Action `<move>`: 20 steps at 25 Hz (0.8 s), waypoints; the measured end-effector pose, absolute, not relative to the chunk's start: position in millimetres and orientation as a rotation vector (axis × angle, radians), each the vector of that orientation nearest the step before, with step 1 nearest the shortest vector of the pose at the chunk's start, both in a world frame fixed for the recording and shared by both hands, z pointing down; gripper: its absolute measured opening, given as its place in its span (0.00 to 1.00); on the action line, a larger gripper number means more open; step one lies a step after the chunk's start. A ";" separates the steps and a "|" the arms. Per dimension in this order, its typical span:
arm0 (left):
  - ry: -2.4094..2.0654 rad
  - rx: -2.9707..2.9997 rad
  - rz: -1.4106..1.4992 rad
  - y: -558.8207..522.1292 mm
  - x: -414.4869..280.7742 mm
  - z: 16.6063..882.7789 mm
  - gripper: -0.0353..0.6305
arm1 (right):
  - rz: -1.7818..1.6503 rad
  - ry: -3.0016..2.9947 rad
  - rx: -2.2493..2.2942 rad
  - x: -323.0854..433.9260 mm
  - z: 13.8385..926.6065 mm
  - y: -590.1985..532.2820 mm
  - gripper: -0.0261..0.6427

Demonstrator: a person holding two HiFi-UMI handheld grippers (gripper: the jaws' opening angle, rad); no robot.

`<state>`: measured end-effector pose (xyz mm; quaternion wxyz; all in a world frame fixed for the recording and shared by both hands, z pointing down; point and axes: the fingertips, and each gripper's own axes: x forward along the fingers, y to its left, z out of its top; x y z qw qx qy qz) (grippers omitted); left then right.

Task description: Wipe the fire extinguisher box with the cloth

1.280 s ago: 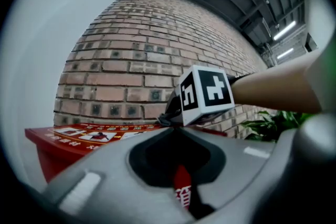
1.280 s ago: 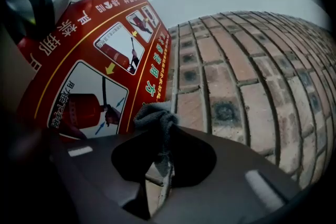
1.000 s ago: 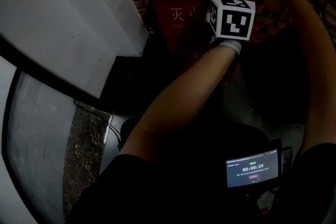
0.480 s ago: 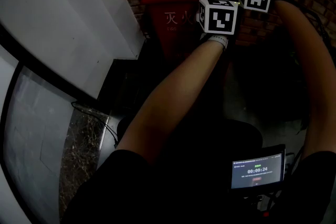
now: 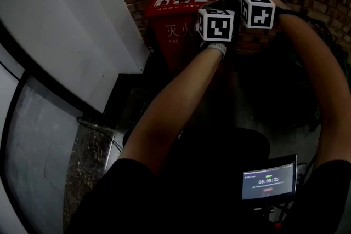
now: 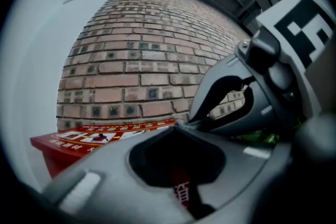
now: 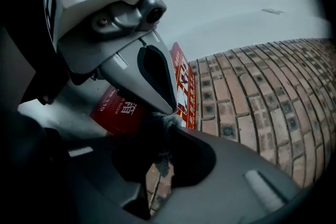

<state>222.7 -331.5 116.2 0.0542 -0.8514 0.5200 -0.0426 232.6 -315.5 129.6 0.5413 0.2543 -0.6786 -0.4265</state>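
Pinching dark fuzzy cloth (image 7: 157,136), right gripper (image 7: 169,117) jaws clamped; left gripper (image 6: 181,124) jaws together, seemingly empty, near red fire extinguisher box (image 6: 89,137).

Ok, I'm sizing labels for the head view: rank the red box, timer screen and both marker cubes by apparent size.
Largest: red box.
Next: timer screen, though it sits nearest the camera.
Smallest: left cube and right cube, which look alike, so I won't rank them.
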 end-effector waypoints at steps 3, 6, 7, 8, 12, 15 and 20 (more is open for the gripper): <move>1.568 -2.591 -0.123 -324.3 229.2 117.9 0.05 | -1.007 -1.619 0.592 242.1 130.2 -306.1 0.11; 1.549 -2.611 -0.105 -317.7 237.4 115.8 0.05 | -0.998 -1.619 0.630 259.7 125.6 -303.8 0.12; 1.540 -2.619 -0.097 -315.9 240.7 115.5 0.05 | -0.991 -1.619 0.649 266.7 125.3 -303.6 0.12; 1.532 -2.626 -0.090 -314.1 244.0 115.6 0.05 | -0.985 -1.616 0.667 273.6 126.1 -303.1 0.12; 1.501 -2.637 -0.070 -311.2 254.2 114.3 0.05 | -0.991 -1.567 0.728 294.3 128.3 -304.9 0.12; 1.490 -2.640 -0.060 -313.4 258.4 111.9 0.05 | -1.011 -1.532 0.784 300.3 116.8 -315.9 0.12; 1.453 -2.686 -0.056 -313.1 262.5 114.5 0.05 | -1.006 -1.495 0.880 295.9 95.2 -349.5 0.12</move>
